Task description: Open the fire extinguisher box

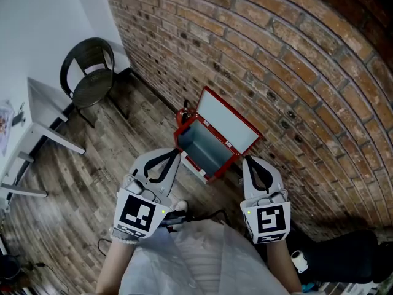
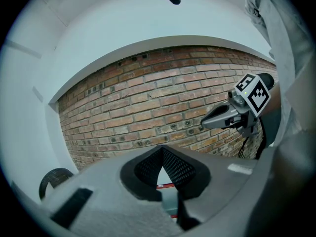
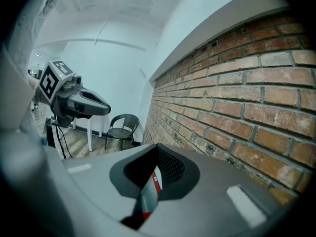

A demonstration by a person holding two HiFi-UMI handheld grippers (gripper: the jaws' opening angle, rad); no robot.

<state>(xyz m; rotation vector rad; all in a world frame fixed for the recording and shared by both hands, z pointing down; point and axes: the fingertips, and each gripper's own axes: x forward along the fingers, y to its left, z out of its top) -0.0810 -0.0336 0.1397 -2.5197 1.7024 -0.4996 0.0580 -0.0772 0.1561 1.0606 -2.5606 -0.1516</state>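
The red fire extinguisher box (image 1: pixel 212 168) stands on the wooden floor against the brick wall. Its lid (image 1: pixel 227 120) is swung up and leans toward the wall, and the grey inside of the box shows. My left gripper (image 1: pixel 177 155) hangs shut over the box's near left corner, with nothing in it. My right gripper (image 1: pixel 247 160) is shut and empty just right of the box's near corner. In the left gripper view the jaws (image 2: pixel 162 148) meet at the tip, a red strip of the box (image 2: pixel 165 185) shows beneath them, and the right gripper (image 2: pixel 203 126) points in from the right. The right gripper view has its own jaws (image 3: pixel 158 146) closed over the box's edge (image 3: pixel 154 179).
A brick wall (image 1: pixel 295 60) runs behind the box. A black chair (image 1: pixel 89 72) and a white table (image 1: pixel 43 112) stand at the left. A small red and black thing (image 1: pixel 184 112) sits at the box's far left corner. Cables lie by the person's feet, and a dark bag (image 1: pixel 350 251) lies at bottom right.
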